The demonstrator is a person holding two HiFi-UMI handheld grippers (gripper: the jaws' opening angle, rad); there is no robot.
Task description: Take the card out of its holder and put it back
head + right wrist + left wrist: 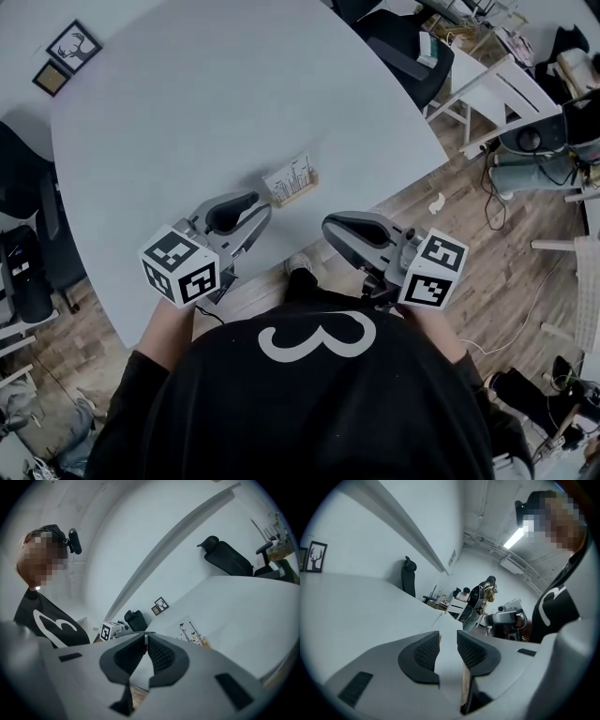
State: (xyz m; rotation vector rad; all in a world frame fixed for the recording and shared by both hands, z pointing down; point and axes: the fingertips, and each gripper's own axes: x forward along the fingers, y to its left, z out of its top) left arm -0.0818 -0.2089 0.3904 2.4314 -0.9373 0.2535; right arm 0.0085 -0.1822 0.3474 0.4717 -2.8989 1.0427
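Observation:
A white printed card (290, 175) stands upright in a small wooden holder (296, 195) near the front edge of the white table (187, 103). My left gripper (255, 208) hovers just left of the holder and a little nearer to me, its jaws a narrow gap apart and empty (448, 637). My right gripper (330, 225) sits right of the holder, past the table edge, with its jaws shut on nothing (146, 636). The right gripper view shows the card (191, 633) ahead on the table and the left gripper's marker cube (108, 631) beyond.
Two framed pictures (66, 52) lie at the table's far left. A black office chair (403, 42) and a white chair (492, 94) stand to the right on the wooden floor (450, 234). Another black chair (23, 216) is at the left.

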